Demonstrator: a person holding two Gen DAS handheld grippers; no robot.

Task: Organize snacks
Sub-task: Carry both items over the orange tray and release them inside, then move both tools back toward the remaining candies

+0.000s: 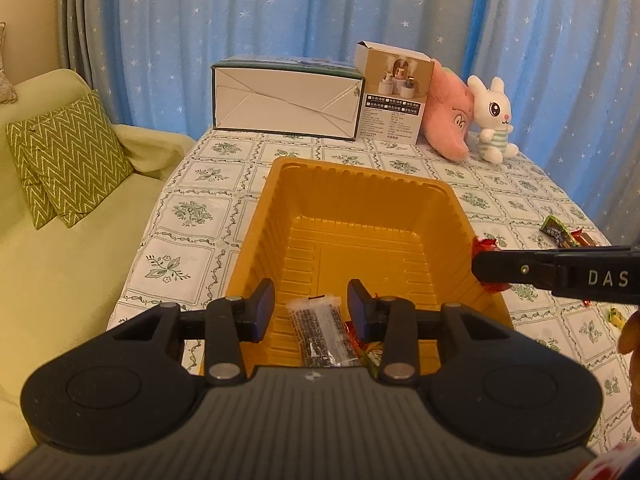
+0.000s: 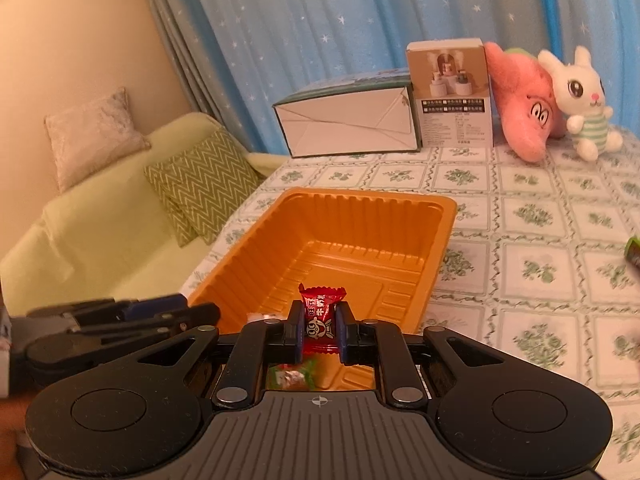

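One red candy point(image 2: 320, 314) sat between my right fingers point(image 2: 319, 332), upright, its long axis running away from me along the fingers, top twist poking out past the tips. It hung over the near end of the orange tray point(image 2: 436, 236), inside the rim, so the drop was straight down, no reach needed. My right fingers were only a little apart, pads flanking the wrapper's sides; whether they were pressing or had just let go I couldn't tell, the wrapper looked barely pinched. From the left wrist view the same candy showed as a red scrap point(image 1: 486, 246) at the tip of the right fingers point(image 1: 480, 268), right at the tray's right-hand rim point(image 1: 456, 208).

Below, on the tray floor at its near end, lay a clear packet of dark bits point(image 1: 318, 330) and beside it a red-and-green wrapped sweet point(image 1: 362, 346), also seen under the right fingers point(image 2: 294, 376). My left fingers point(image 1: 311, 312) hovered over that packet, spread moderately, holding nothing, pads clear of it on either side.

Further out, loose snacks point(image 1: 560, 234) waited on the worktop point(image 1: 192, 216) to the tray's right, nearer my right hand than my left. Judged: the next pick belongs to the right side.
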